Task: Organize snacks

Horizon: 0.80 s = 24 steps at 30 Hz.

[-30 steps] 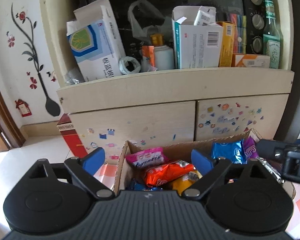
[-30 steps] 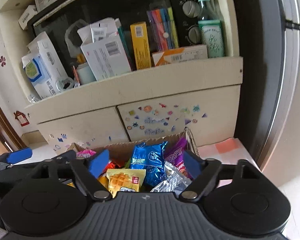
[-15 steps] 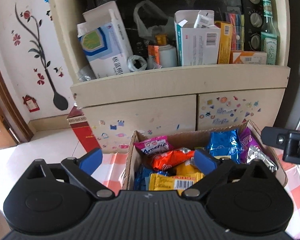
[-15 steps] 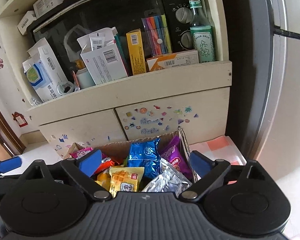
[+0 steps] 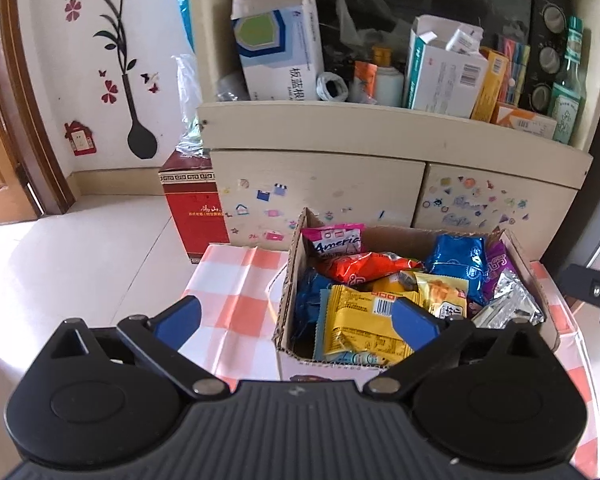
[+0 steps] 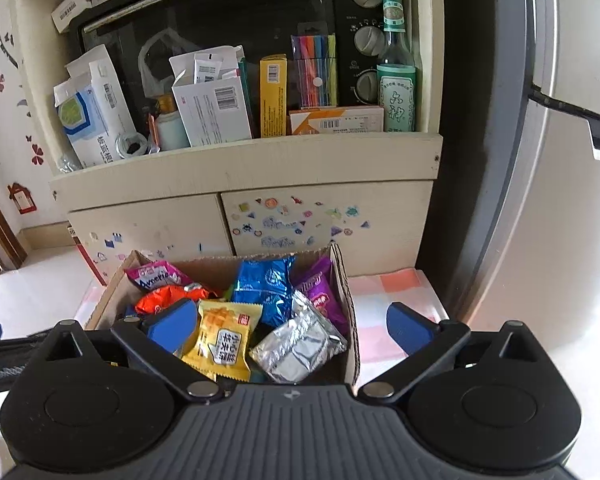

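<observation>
One pink packet [image 5: 334, 240] in the cardboard box [image 5: 288, 292] reads "America".

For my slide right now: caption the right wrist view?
Open right gripper above a cardboard box of snack packets.

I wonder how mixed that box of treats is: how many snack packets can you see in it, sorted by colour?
Yellow packets: 2
Blue packets: 2
Pink packet: 1
Orange-red packet: 1
Purple packet: 1
Silver packet: 1
Total: 8 showing; more may lie hidden beneath.
</observation>
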Tool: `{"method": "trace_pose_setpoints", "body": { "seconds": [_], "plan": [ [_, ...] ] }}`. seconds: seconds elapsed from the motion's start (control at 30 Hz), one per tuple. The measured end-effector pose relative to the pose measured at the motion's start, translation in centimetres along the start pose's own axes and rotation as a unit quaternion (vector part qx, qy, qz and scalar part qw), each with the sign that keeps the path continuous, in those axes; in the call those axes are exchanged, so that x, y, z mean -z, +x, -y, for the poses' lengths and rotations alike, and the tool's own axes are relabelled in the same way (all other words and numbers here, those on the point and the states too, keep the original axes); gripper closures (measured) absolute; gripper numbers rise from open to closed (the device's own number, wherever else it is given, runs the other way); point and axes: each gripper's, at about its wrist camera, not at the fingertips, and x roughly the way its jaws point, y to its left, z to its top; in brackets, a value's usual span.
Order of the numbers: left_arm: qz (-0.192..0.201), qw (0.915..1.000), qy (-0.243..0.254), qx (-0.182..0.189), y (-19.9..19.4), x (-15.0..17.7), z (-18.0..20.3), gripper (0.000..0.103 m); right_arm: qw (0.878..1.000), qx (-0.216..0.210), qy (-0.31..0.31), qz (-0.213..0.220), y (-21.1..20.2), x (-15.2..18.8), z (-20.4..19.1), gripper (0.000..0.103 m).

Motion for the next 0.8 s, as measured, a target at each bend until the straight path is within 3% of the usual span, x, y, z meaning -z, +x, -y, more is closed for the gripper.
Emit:
{"method": "trace_pose_setpoints", "body": {
  "seconds": [0.43,0.8],
  "plan": [
    [-0.023,0.9994,0.025,-0.002,0.2,0.3,1.6,0.001,0.998,0.033,-0.031,-0.039,1.5,0.6,-0.8,0.0],
    [-0.049,0.9987,0.009,-0.014,1.7,0.2,2.2,0.001,0.995,0.053,-0.039,-0.074,3.3,1.1,-1.2,0.0]
  ]
}}
